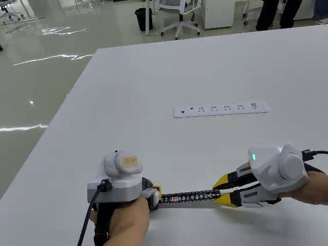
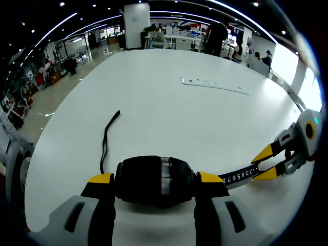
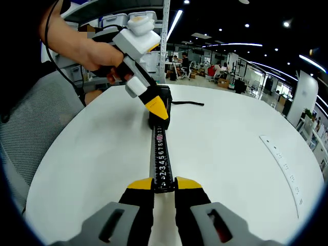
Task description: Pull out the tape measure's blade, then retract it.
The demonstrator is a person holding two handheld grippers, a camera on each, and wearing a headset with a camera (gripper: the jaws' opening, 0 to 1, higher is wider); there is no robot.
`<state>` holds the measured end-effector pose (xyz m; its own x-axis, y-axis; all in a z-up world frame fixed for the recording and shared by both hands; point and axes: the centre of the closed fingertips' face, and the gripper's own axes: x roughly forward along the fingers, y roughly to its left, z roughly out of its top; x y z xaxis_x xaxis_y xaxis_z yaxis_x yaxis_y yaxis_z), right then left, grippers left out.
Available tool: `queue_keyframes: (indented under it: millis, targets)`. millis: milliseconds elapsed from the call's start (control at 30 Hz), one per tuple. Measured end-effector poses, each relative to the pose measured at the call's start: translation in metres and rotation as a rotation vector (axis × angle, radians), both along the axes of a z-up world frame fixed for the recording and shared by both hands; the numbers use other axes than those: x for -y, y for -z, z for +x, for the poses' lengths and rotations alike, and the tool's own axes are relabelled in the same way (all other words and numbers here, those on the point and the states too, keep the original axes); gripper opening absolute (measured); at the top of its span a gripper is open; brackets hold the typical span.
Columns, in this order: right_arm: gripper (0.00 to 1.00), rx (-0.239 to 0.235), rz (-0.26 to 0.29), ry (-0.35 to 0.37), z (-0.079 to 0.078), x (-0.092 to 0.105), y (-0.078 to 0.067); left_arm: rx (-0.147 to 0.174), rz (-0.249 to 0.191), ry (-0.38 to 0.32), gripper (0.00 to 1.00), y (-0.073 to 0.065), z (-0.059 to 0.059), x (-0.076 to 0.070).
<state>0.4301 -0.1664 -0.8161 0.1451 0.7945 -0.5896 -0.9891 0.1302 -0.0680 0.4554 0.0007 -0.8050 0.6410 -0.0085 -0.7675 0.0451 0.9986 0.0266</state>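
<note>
**Position.** The black, rounded plastic tape measure case (image 2: 148,187) rests on the white surface (image 1: 154,102) near its front edge. The left gripper (image 2: 155,177) has its jaws clenched on the two sides of the case. The right gripper (image 3: 164,184) has its jaws pinched on the free end of the dark, numbered metal blade (image 3: 161,159).

**Handling.** The case is probably rigid and moderately heavy, so grasp it across its sides. The blade is likely thin spring steel: stiff lengthwise, prone to kink if twisted, and under recoil tension. Hold it at the end, flat between the jaws.

**Orientation.** The blade's long axis runs straight from case to right gripper, numbered face up, low over the surface. The free end points towards the right gripper.
</note>
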Motion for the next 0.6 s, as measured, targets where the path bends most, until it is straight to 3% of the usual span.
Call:
queue_keyframes:
  millis: [600]
  targets:
    - [0.15,-0.003,-0.008,-0.017,0.0001,-0.0081,0.0013,-0.003,-0.009,0.003,0.58,0.0008,0.0006,0.0000]
